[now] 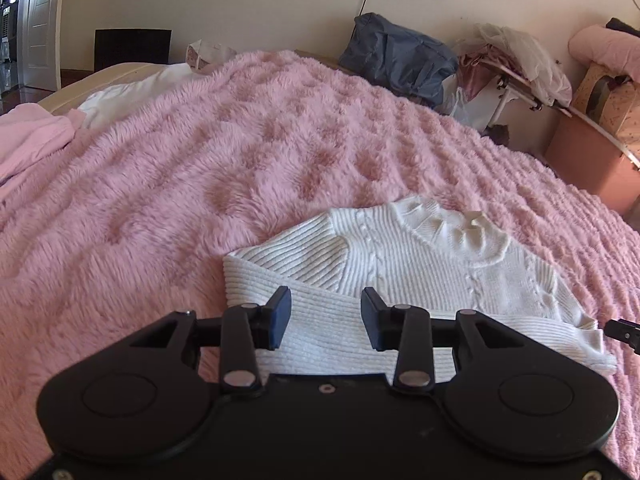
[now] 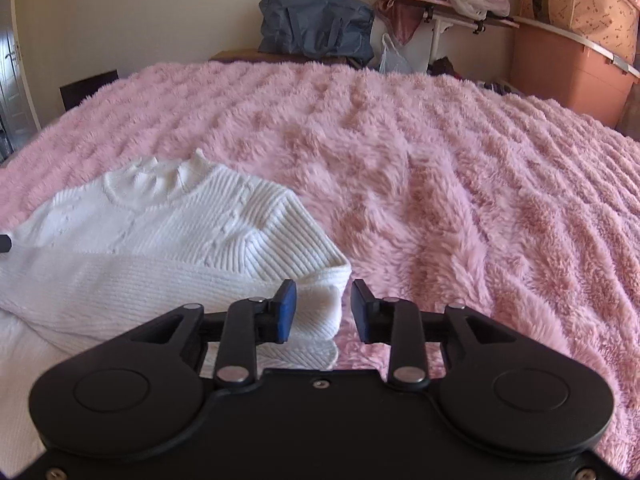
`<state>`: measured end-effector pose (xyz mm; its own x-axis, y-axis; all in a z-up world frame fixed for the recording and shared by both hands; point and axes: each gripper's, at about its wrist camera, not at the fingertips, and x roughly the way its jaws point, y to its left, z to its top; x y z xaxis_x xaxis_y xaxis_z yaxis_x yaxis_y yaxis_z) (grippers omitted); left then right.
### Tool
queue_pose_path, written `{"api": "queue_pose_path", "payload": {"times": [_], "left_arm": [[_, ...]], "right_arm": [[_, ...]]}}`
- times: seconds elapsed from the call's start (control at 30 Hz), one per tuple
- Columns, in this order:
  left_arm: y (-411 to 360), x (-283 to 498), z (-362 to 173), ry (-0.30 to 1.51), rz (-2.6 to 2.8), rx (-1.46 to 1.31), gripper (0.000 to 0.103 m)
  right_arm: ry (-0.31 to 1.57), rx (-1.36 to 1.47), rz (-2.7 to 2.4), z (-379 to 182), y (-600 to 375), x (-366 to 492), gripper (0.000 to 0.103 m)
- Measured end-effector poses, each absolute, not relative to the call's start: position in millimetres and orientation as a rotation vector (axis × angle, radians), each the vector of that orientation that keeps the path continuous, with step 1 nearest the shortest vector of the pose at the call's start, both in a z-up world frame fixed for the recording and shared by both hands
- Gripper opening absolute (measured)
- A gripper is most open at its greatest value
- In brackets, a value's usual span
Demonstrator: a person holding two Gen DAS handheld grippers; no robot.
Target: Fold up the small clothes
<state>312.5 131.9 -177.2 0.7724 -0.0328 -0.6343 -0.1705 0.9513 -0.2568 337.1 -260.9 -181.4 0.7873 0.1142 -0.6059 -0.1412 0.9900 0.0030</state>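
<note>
A small white ribbed sweater [image 1: 420, 264] lies on the pink fluffy blanket [image 1: 200, 160], collar away from me, with a sleeve folded across its lower part. My left gripper [image 1: 326, 314] is open just above that folded sleeve, and its pads press on nothing. In the right wrist view the sweater [image 2: 160, 232] sits at the left. My right gripper [image 2: 323, 310] is open at the sweater's folded right corner; the white edge lies below the gap, beside the left pad, and is not pinched. A black tip of the other gripper shows at the frame edge [image 1: 624, 330].
The blanket [image 2: 440, 180] covers the whole bed. A pink cloth [image 1: 28, 140] and a white one [image 1: 132, 92] lie at the far left. Beyond the bed stand a blue bag [image 2: 316, 28], a cluttered rack [image 2: 452, 4] and a pink storage box [image 2: 568, 76].
</note>
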Motion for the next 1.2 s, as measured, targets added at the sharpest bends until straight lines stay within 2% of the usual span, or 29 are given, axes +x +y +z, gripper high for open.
{"api": "queue_pose_path", "payload": {"times": [0.17, 0.53, 0.7, 0.93, 1.2], "left_arm": [[120.0, 293.2, -175.5, 0.709, 0.017, -0.302, 0.041], [122.5, 301.6, -222.6, 0.814, 0.030, -0.286, 0.043], [125.1, 289.2, -200.5, 0.788, 0.005, -0.313, 0.042], [120.5, 215.6, -147.6, 0.780, -0.076, -0.221, 0.044], [108.2, 103.4, -144.8, 0.950, 0.023, -0.182, 0.046]], "right_arm": [[0.619, -0.086, 0.284, -172.4, -232.2, 322.1, 0.031], [0.728, -0.147, 0.243, -215.7, -219.9, 328.6, 0.031], [0.742, -0.088, 0.221, -204.7, -228.2, 321.3, 0.032], [0.699, -0.089, 0.333, -156.8, -229.3, 246.1, 0.042], [0.821, -0.157, 0.327, -142.4, -217.1, 144.0, 0.047]]}}
